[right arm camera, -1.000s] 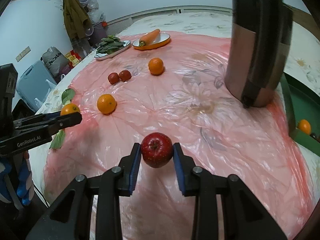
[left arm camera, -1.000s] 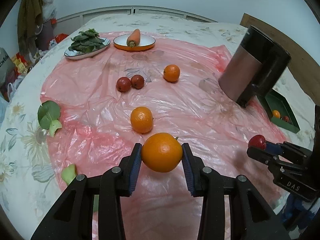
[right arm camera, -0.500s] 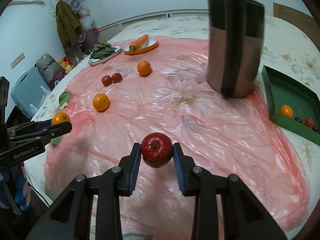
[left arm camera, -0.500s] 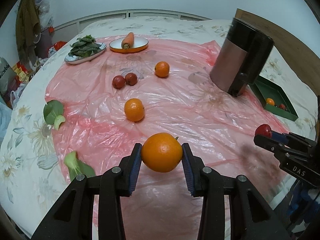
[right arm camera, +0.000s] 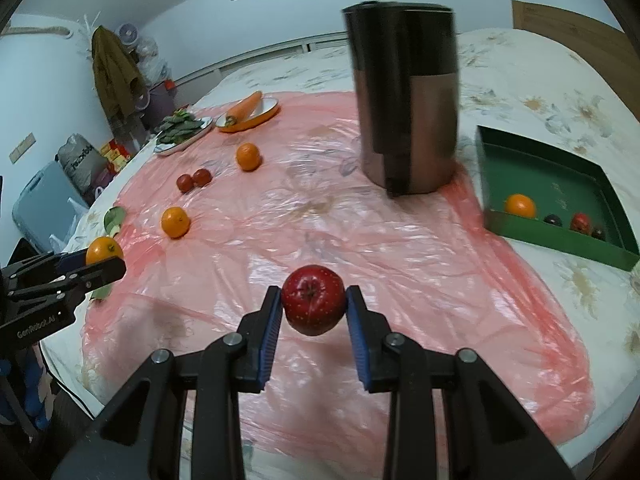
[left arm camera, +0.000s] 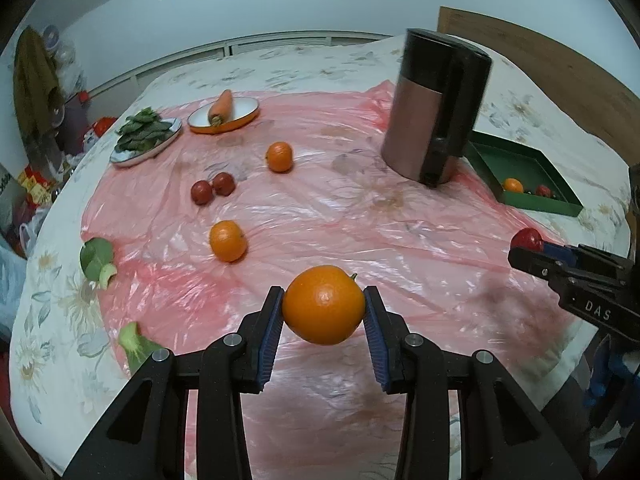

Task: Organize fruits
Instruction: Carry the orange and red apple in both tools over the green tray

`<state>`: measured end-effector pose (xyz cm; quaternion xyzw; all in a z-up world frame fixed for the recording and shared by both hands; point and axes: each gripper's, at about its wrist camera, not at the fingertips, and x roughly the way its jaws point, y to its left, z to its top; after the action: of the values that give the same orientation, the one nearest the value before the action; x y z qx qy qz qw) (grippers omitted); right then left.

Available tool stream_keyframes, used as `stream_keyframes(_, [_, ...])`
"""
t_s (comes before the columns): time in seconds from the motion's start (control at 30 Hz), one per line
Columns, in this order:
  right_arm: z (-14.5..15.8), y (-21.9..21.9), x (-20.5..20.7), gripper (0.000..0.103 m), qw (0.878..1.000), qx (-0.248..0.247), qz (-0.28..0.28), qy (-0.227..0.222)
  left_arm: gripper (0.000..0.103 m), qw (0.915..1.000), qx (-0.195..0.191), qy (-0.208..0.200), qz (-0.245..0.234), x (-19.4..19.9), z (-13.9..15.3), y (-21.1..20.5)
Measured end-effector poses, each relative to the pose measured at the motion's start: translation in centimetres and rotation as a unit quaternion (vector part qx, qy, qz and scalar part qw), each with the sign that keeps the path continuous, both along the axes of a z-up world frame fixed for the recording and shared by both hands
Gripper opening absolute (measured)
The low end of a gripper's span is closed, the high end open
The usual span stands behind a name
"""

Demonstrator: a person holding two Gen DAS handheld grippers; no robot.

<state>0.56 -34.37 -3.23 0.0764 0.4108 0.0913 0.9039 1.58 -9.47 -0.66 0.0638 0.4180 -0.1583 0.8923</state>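
My left gripper [left arm camera: 323,312] is shut on a large orange [left arm camera: 323,304], held above the pink plastic sheet [left arm camera: 360,216]. My right gripper [right arm camera: 313,307] is shut on a red apple [right arm camera: 313,299], also held in the air. Each gripper shows at the edge of the other view: the right one with the apple [left arm camera: 527,239], the left one with the orange [right arm camera: 103,250]. A green tray [right arm camera: 560,240] at the right holds a small orange [right arm camera: 520,205] and a few small dark and red fruits. Two oranges [left arm camera: 228,240] [left arm camera: 279,156] and two small red fruits [left arm camera: 212,189] lie on the sheet.
A tall brown and black canister [right arm camera: 406,100] stands beside the tray. At the back sit a plate of greens [left arm camera: 146,136] and an orange dish with a carrot [left arm camera: 223,114]. Loose green leaves [left arm camera: 96,258] lie at the sheet's left edge. The bed's wooden headboard [left arm camera: 560,76] is on the right.
Both grippers have drawn back and risen a little with their fruit still held. The sheet, canister and green tray now look farther off, and more of the tray shows.
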Motion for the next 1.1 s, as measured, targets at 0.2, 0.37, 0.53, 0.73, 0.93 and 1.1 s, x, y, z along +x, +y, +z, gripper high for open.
stream_keyframes(0.2, [-0.2,-2.7,-0.4,0.026,1.0,0.007,-0.024,-0.003,0.034,0.9997,0.013,-0.002,-0.022,-0.3,0.2,-2.7])
stream_keyframes(0.37, [-0.4,-5.2,-0.4,0.026,0.999,0.013,-0.046,-0.008,0.034,0.999,0.022,0.001,-0.04,-0.2,0.1,-5.0])
stream_keyframes(0.53, [-0.7,-7.8,-0.2,0.026,0.997,0.019,-0.068,-0.01,0.034,0.9977,0.031,0.005,-0.06,0.3,0.0,-7.8])
stream_keyframes(0.73, [-0.7,-11.8,0.3,0.026,0.995,0.014,-0.1,-0.018,0.034,0.9954,0.036,0.009,-0.088,1.3,-0.3,-11.9])
stream_keyframes(0.93, [-0.7,-15.9,1.1,0.026,0.991,0.013,-0.132,-0.025,0.034,0.9922,0.035,0.013,-0.119,2.5,-0.3,-16.5])
stream_keyframes(1.1, [-1.0,-19.9,2.1,0.026,0.986,0.015,-0.166,-0.03,0.034,0.9885,0.034,0.012,-0.147,4.0,-0.3,-21.0])
